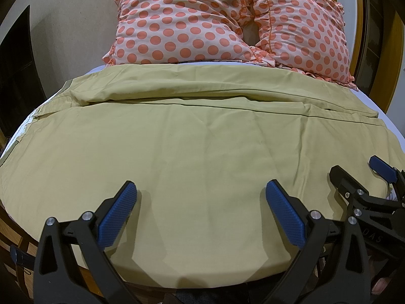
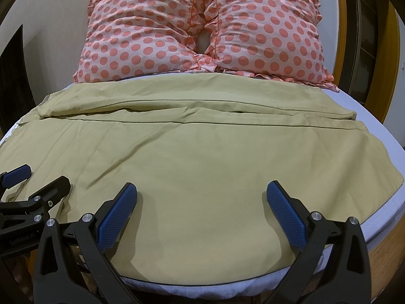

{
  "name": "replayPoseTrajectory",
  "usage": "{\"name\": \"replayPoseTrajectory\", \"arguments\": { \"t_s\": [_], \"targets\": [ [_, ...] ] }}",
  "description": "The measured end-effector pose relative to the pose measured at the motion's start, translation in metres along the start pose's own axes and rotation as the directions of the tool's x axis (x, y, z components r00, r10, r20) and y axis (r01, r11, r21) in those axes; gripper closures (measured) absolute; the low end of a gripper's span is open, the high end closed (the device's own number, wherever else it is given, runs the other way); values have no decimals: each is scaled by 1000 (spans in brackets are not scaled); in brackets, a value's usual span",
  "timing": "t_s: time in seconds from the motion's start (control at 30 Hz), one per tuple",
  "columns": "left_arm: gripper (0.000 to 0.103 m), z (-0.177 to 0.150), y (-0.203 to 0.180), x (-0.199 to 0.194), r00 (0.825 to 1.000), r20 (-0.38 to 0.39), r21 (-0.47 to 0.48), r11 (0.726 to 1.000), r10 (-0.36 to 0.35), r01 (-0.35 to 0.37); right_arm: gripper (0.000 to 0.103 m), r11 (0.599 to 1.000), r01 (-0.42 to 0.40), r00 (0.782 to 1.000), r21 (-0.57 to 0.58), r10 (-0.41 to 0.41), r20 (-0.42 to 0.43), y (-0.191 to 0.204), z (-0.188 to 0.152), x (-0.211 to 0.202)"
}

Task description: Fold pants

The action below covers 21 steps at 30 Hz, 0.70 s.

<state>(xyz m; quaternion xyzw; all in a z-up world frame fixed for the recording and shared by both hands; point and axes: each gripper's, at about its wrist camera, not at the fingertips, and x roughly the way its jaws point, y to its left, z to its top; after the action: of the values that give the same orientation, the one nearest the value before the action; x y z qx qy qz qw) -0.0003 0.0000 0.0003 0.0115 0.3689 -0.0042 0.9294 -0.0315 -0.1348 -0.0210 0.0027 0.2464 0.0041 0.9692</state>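
Note:
Khaki pants (image 1: 192, 131) lie flat across the bed, legs running left to right, one leg behind the other; they also show in the right wrist view (image 2: 192, 147). My left gripper (image 1: 201, 197) is open and empty, just above the near leg's front edge. My right gripper (image 2: 201, 197) is open and empty over the same leg, further right. The right gripper shows at the right edge of the left wrist view (image 1: 354, 174). The left gripper shows at the left edge of the right wrist view (image 2: 38, 177).
Two pink pillows with orange dots (image 1: 227, 20) lean against the wall behind the pants, also in the right wrist view (image 2: 202, 30). White bedsheet (image 2: 374, 136) shows at the right and front. A wooden bed frame (image 2: 384, 250) runs along the near edge.

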Motion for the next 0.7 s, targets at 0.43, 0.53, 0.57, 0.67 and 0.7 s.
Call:
{"name": "replayPoseTrajectory", "arguments": {
  "t_s": [0.43,0.53,0.57,0.67,0.7],
  "targets": [
    [2,1,7,-1,1000,3,10,1000,-19,19,1,1000,-1,999,-10,0,-45,-16,16,5],
    [2,3,15,0,1000,2,-20,1000,5,-5,1,996,34,999,87,-31,-37,-58,55,9],
    [2,5,18,-1,1000,6,-31,999,8,-7,1,993,40,999,115,-35,-41,-68,64,11],
    [2,12,34,-4,999,16,-63,997,33,-32,1,960,85,994,267,-62,-95,-122,115,38],
    [2,15,39,-6,999,22,-69,997,45,-43,1,937,122,988,328,-85,-126,-144,135,56]
  ]
}}
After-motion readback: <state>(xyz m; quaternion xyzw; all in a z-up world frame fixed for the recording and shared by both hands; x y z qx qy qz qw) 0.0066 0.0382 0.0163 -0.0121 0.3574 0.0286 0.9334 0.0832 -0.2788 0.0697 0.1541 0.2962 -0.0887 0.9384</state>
